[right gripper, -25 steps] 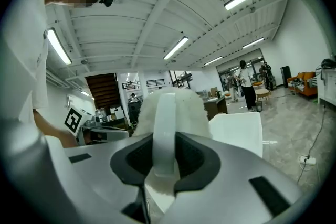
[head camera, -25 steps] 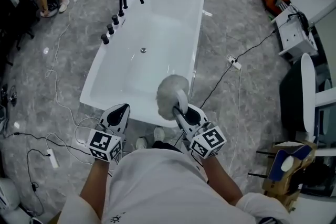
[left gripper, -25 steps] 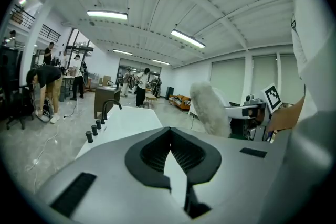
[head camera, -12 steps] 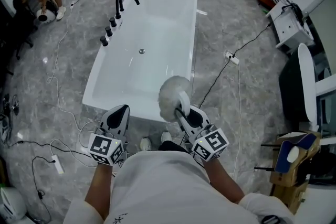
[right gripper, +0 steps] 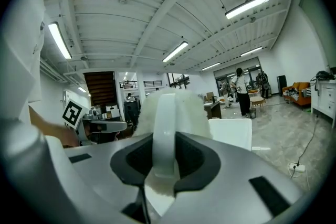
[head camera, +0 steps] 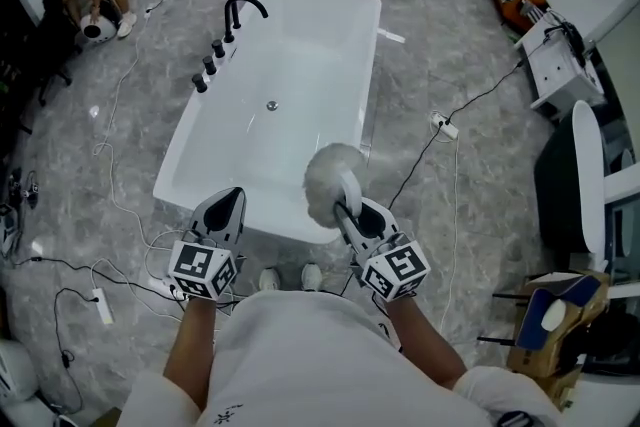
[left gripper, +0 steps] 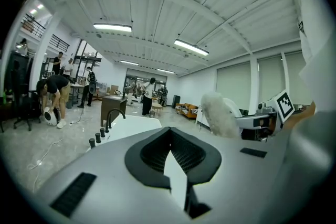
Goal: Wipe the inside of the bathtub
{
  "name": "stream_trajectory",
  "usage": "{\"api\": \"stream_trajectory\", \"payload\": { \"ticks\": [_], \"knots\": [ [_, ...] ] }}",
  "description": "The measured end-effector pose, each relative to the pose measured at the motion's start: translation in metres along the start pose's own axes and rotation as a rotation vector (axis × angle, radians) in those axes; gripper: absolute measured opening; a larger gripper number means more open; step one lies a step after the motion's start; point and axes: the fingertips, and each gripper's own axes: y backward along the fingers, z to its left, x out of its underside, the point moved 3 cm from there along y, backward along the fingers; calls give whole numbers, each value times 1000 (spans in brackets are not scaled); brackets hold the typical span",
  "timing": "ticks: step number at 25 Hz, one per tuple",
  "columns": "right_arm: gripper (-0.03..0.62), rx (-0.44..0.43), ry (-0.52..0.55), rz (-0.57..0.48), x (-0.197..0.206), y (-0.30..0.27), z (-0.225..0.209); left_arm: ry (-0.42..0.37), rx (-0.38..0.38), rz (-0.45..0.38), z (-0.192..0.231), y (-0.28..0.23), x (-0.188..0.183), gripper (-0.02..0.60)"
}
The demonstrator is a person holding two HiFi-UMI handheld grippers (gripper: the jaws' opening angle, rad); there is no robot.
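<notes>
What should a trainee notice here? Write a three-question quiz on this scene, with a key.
1. True or false: the left gripper holds the fluffy duster.
2. The black faucet stands on which side of the bathtub: A the person's left, B the person's right, C the near end?
3. Fill in: the right gripper is shut on the duster's ____.
Key: 1 false; 2 A; 3 handle.

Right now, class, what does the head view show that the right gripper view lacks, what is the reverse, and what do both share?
Head view only: the inside of the bathtub and its drain. Right gripper view only: ceiling lights and a staircase. Both: the fluffy brush held in the right tool, the left tool and the bathtub.
</notes>
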Motion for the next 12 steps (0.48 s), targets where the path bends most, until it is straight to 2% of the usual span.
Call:
{"api": "stream_trajectory", "payload": {
  "ticks": [12],
  "knots": [
    [95, -4, -19, -9, -4, -12, -7, -9, -10, -6, -14, -11, -7, 10]
  ]
}}
